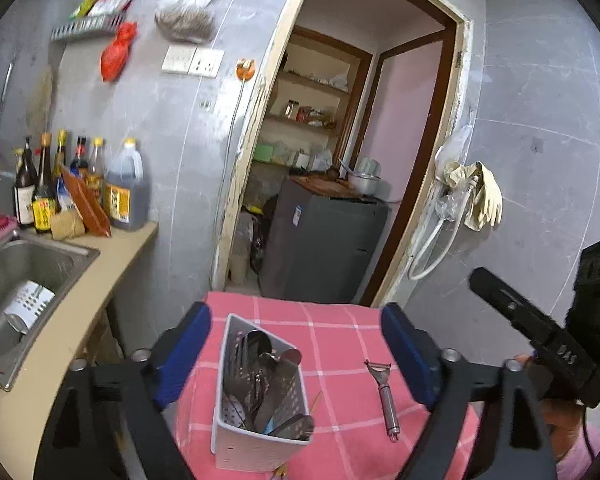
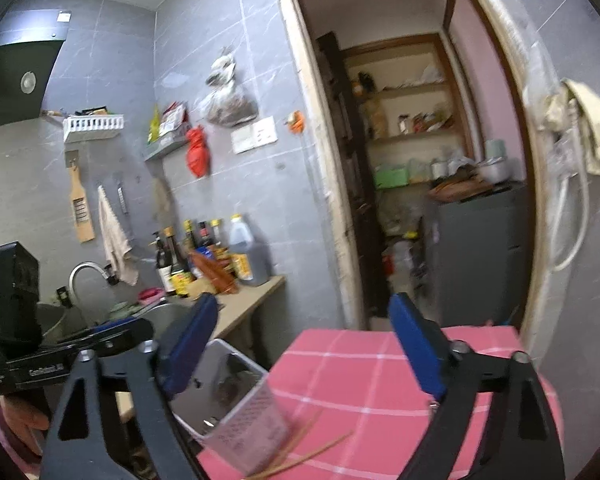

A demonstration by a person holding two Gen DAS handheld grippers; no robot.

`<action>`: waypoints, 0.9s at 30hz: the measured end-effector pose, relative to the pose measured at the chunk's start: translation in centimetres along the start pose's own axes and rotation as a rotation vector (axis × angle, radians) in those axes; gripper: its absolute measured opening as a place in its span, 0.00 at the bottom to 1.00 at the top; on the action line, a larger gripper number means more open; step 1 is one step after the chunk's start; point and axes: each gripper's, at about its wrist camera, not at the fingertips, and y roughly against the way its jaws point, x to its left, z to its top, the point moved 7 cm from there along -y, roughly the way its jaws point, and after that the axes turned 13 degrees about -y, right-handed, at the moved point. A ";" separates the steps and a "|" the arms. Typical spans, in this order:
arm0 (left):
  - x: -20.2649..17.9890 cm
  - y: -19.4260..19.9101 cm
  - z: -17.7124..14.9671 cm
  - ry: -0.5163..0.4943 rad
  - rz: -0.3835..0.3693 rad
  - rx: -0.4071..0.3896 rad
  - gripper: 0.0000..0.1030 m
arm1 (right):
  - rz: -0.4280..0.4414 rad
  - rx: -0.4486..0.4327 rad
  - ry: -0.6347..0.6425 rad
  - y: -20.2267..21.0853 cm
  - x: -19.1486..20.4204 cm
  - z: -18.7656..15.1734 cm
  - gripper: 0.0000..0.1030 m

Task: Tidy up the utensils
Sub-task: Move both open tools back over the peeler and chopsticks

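Observation:
A white perforated utensil holder stands on the pink checked tablecloth, filled with several metal spoons and other utensils. A steel peeler lies on the cloth to its right. My left gripper is open and empty, its blue pads either side of the holder and above it. In the right wrist view the holder is blurred at lower left, with thin chopsticks lying by its base. My right gripper is open and empty above the cloth. It also shows in the left wrist view, at the right edge.
A steel sink with a second white holder in it sits left of the table. Sauce bottles crowd the counter. An open doorway with a grey cabinet lies behind the table. Rubber gloves hang on the right wall.

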 end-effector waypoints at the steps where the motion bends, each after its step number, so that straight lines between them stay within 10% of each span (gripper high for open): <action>1: -0.3 0.2 0.0 -0.006 0.011 -0.007 0.94 | -0.010 -0.010 0.005 0.5 -0.4 0.3 0.91; 10: -4.8 0.8 -1.8 -0.068 0.043 -0.034 0.98 | -0.089 -0.060 0.026 4.0 -4.3 1.1 0.99; 27: -8.8 -1.9 -8.8 -0.036 0.133 0.078 0.98 | -0.131 0.113 -0.011 2.1 -13.7 -5.3 0.99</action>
